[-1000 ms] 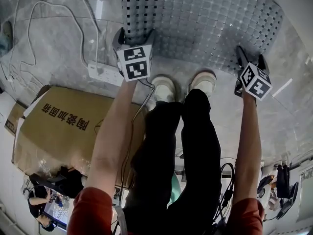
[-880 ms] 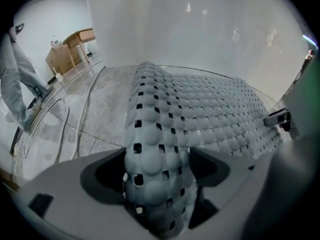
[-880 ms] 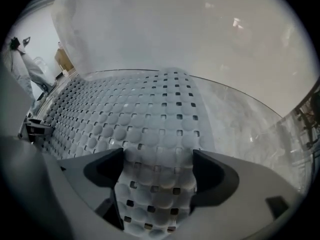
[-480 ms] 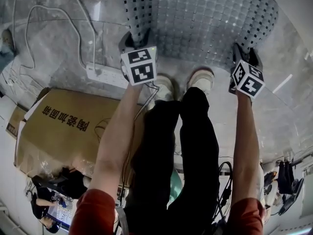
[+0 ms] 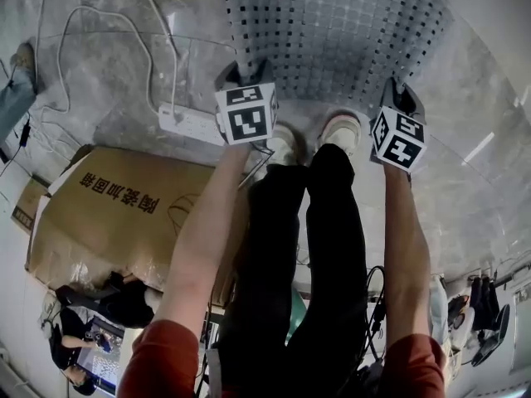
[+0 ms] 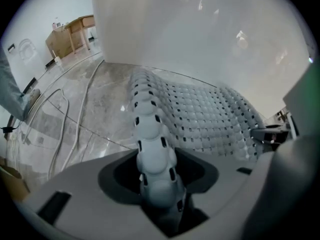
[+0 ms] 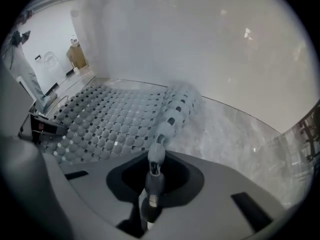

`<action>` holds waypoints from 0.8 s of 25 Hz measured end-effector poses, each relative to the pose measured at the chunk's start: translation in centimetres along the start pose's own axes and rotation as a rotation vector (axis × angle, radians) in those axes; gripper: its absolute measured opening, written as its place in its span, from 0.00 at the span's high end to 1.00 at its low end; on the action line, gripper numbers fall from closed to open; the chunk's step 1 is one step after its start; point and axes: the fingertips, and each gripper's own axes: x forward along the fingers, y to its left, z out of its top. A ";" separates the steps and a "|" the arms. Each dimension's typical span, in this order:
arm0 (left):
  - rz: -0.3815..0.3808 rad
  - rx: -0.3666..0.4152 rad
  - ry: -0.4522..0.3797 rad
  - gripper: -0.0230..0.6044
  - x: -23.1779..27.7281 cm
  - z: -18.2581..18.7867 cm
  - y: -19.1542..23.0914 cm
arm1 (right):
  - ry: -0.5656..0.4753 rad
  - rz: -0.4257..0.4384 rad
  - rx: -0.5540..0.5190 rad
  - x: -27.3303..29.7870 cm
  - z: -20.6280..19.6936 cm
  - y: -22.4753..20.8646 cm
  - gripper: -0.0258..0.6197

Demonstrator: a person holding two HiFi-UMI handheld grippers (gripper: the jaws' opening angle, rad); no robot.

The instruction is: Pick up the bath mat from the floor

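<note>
The left gripper [image 5: 243,73] has just been closing its jaws and clenches a fold of the pale grey perforated rubber bath mat [image 5: 348,31] between them. The right gripper [image 5: 400,96] likewise pinches its edge.

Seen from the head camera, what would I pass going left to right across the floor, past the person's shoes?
White cable → power strip → left hand-held gripper → left shoe → right shoe → right hand-held gripper. The jaws of both have just been closing on the near edge of the bath mat.
</note>
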 end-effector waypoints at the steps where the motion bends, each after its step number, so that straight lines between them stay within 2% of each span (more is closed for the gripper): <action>1: -0.006 -0.011 0.002 0.63 -0.6 0.1 -0.3 | -0.001 0.008 0.017 -0.6 0.4 0.3 0.88; 4: -0.021 -0.025 0.008 0.64 -2.8 0.3 -1.2 | -0.005 0.025 0.044 -2.9 1.6 1.2 0.88; 11: -0.045 0.006 0.027 0.65 -10.7 0.1 -3.1 | -0.008 0.051 0.013 -10.9 3.6 4.1 0.88; 17: -0.035 -0.039 0.024 0.66 -17.9 0.7 -3.1 | -0.015 0.056 0.025 -17.8 5.4 5.9 0.88; 20: -0.036 -0.051 -0.005 0.67 -22.2 2.0 -3.6 | -0.028 0.062 0.026 -21.8 6.8 6.6 0.89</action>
